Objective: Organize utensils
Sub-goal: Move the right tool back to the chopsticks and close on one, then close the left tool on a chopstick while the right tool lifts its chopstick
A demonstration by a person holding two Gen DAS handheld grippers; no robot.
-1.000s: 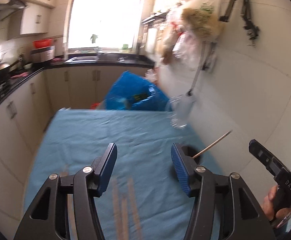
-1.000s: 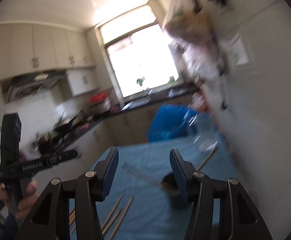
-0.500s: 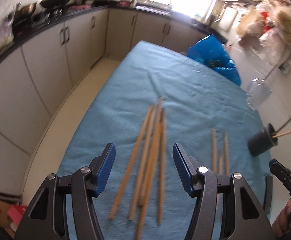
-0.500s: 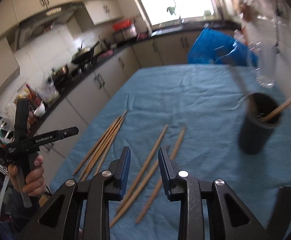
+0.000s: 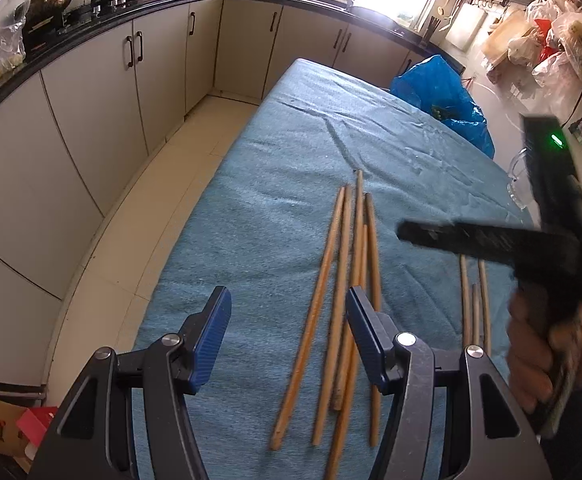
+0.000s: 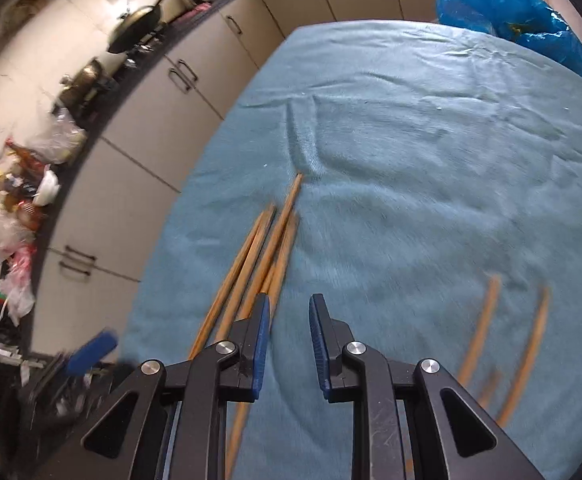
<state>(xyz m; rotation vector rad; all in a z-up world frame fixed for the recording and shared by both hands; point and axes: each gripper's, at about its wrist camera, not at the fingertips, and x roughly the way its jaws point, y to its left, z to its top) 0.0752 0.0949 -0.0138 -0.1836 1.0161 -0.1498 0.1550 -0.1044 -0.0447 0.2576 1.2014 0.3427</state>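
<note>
On the tabletop (image 5: 275, 168), covered in a blue cloth, the wooden chopsticks lay in two loose groups: a larger bundle (image 5: 347, 280) running lengthwise near the middle and a smaller set (image 5: 475, 300) well apart to its right. The left gripper (image 5: 287, 340) hung tilted down over the near ends of the larger bundle, its jaws standing about half open with nothing between them, probably lined up that way so the sticks could be taken across their width. The right gripper (image 6: 289, 344) pointed down at the cloth just beside the same bundle (image 6: 259, 252); its jaws had just been closing to a narrow gap, and nothing was caught between the pads. The smaller set (image 6: 503, 344) showed blurred at the right of that view, so the count there was unclear. A blue plastic bag (image 5: 443, 96) sat at the tabletop's far end.
</note>
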